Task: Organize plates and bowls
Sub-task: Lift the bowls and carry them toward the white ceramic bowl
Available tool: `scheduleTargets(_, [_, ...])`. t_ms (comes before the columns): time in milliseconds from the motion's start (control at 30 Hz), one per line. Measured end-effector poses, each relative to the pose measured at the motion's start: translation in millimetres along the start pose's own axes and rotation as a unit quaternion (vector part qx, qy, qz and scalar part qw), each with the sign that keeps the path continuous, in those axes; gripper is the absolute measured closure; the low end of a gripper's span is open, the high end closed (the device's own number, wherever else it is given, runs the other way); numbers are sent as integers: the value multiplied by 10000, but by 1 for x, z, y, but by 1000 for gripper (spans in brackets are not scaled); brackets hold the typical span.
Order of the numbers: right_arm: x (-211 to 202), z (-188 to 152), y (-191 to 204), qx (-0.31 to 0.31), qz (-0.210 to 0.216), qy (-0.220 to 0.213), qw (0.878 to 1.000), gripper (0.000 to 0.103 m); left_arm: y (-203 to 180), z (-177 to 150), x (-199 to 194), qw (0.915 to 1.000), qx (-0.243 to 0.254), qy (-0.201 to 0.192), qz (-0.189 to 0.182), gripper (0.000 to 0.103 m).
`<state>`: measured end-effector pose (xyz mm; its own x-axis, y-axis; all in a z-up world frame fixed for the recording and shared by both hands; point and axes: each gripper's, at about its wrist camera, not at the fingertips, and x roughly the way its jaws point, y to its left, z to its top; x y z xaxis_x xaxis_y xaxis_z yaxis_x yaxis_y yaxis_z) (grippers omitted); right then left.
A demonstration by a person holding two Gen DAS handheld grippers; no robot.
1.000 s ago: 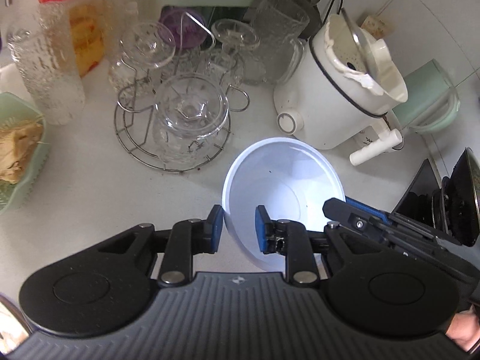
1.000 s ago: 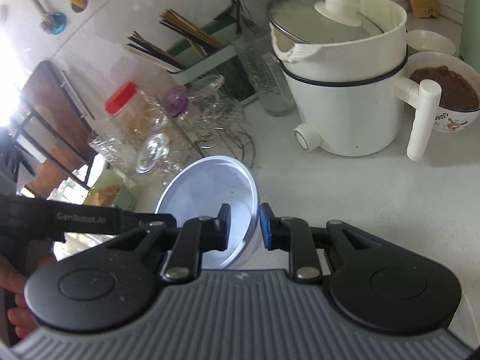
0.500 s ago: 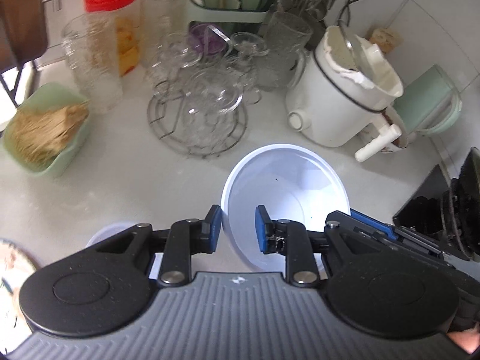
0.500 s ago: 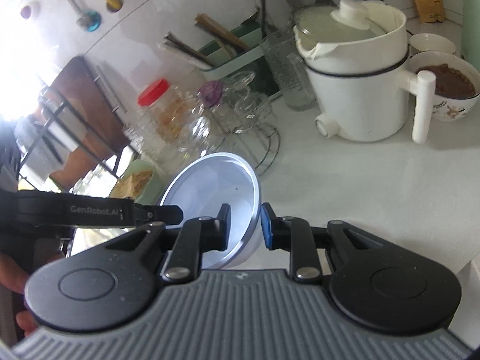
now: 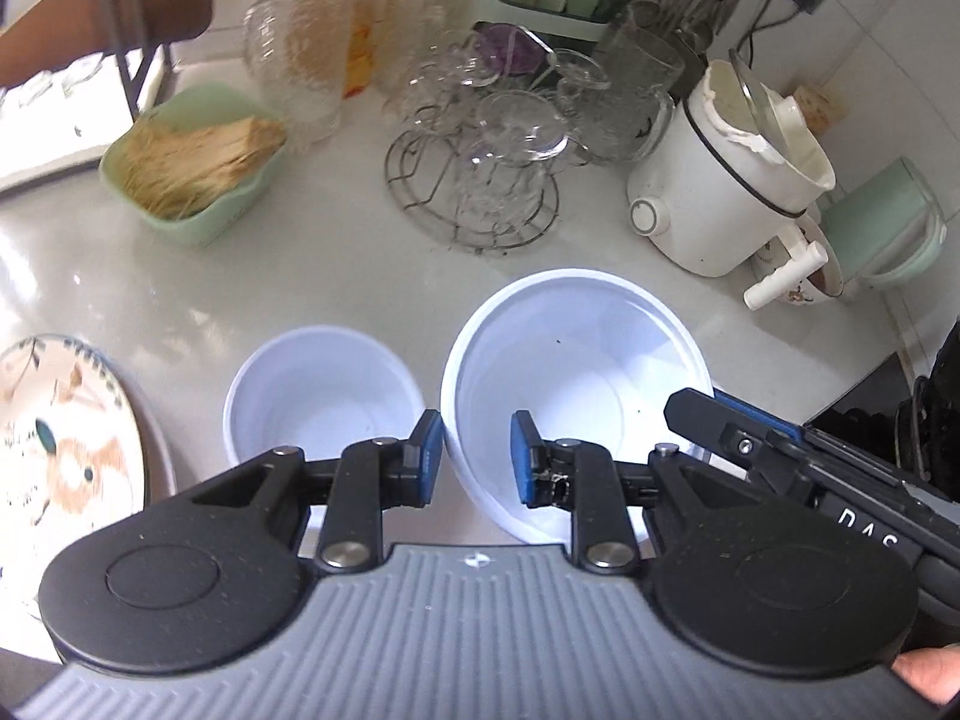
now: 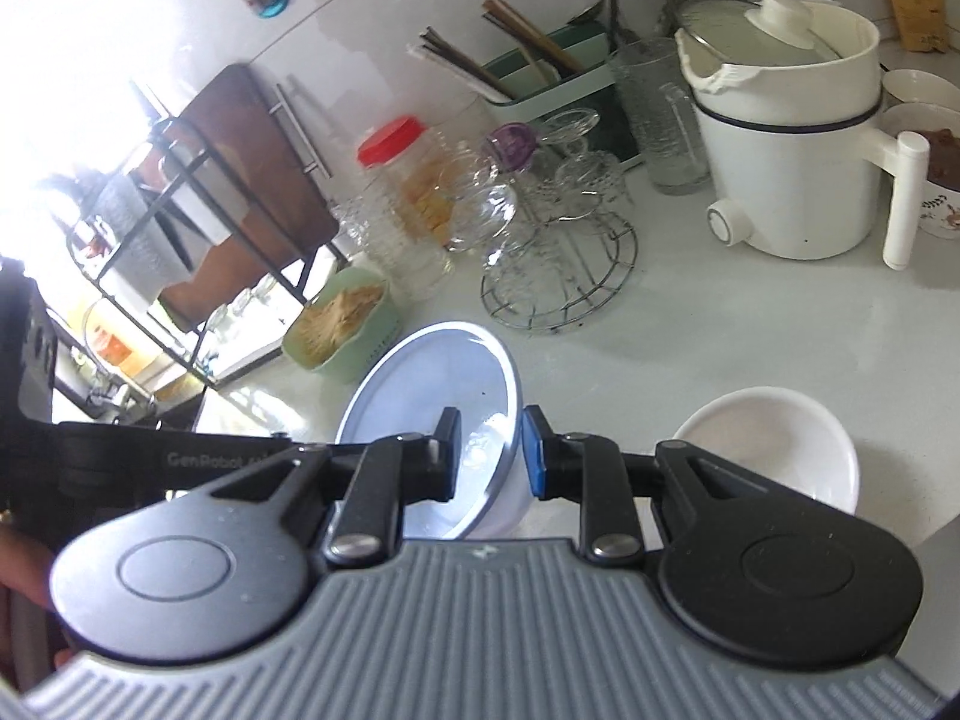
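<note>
We hold the big white bowl (image 5: 576, 384) by its rim, both grippers' fingers (image 5: 427, 457) clamped; next, nest it with the smaller bowl (image 5: 321, 384) on the bench (image 5: 360, 276).

White electric cooker (image 5: 714, 198), glassware rack (image 5: 480, 192).

We see strong daylight flooding in from the window (image 6: 54, 138) at the right view's upper left, blown out to white there. The counter (image 5: 360, 276) shows soft glare, with faint shadows. Motion blur smears the glasses (image 5: 504, 138) and jar (image 5: 336, 12). Fisheye bending curves both views' edges.
</note>
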<state>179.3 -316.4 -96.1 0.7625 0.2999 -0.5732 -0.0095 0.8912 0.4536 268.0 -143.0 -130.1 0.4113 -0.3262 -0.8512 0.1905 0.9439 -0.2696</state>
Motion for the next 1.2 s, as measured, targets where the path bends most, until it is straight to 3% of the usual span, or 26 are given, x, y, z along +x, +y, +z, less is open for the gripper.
scheduleTargets(333, [21,3,32,-30,-2,2,10000,77,50,7,-16,9992,-243,-124,-280,76])
scheduleTargets(467, [36,6,51,-36,-1,66,10000,77,82,13,-27,9969,-552,-236,-506,76])
scheduleTargets(700, [54,4,83,-221,-94,209,9995,77,118,18,-23,9961,-658,-233,-549,76])
scheduleTargets(1033, [86,-18,82,-35,-530,495,9974,77,133,18,10,9968,-619,16,-497,76])
scheduleTargets(1200, [92,-26,86,-92,-681,500,9964,77,130,20,18,9989,-339,120,-300,76])
